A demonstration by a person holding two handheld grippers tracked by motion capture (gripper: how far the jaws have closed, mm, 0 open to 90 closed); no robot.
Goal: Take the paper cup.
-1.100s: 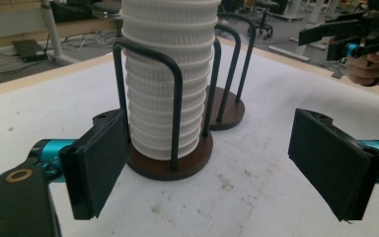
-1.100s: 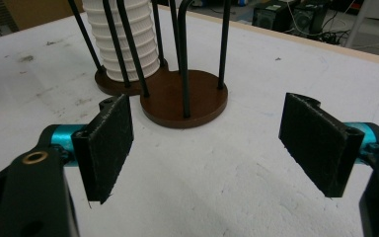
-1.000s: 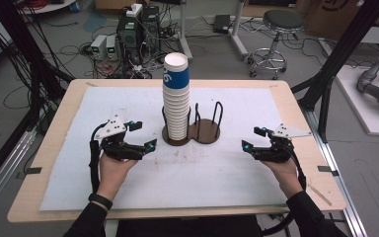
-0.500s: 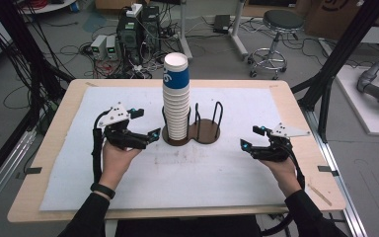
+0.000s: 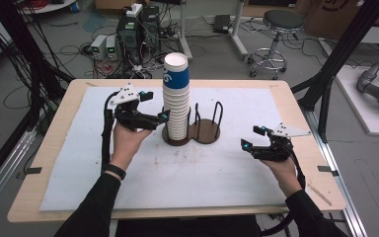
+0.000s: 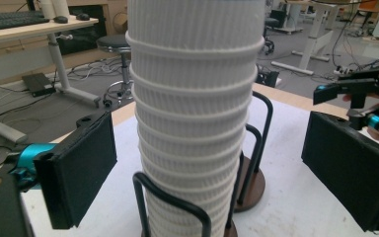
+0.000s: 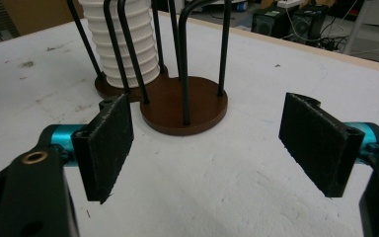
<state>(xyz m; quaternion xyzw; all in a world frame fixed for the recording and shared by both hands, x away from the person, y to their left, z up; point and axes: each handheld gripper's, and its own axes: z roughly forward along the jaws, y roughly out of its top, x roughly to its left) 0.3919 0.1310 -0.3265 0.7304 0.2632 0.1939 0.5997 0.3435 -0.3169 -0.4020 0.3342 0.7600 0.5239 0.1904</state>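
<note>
A tall stack of white ribbed paper cups (image 5: 176, 101), the top one banded blue, stands in the left ring of a brown two-ring wire holder (image 5: 206, 131); its right ring is empty. My left gripper (image 5: 157, 106) hangs raised at the stack's left side. Its jaws have just been opening, and they now stand wide on either side of the stack (image 6: 197, 123) with both pads (image 6: 81, 173) apart from it. My right gripper (image 5: 252, 138) rests low to the right of the holder, open and empty, and it faces the holder's base (image 7: 185, 106).
The holder stands mid-table on a white mat (image 5: 202, 173) over a wooden tabletop (image 5: 306, 118). Its black wire loops (image 7: 182, 54) rise around both rings. Beyond the table's far edge the floor holds computers, cables and a stool (image 5: 275, 24).
My left gripper has risen from near the mat and moved right, up to the cup stack, and its jaws have widened. The right gripper has kept still.
</note>
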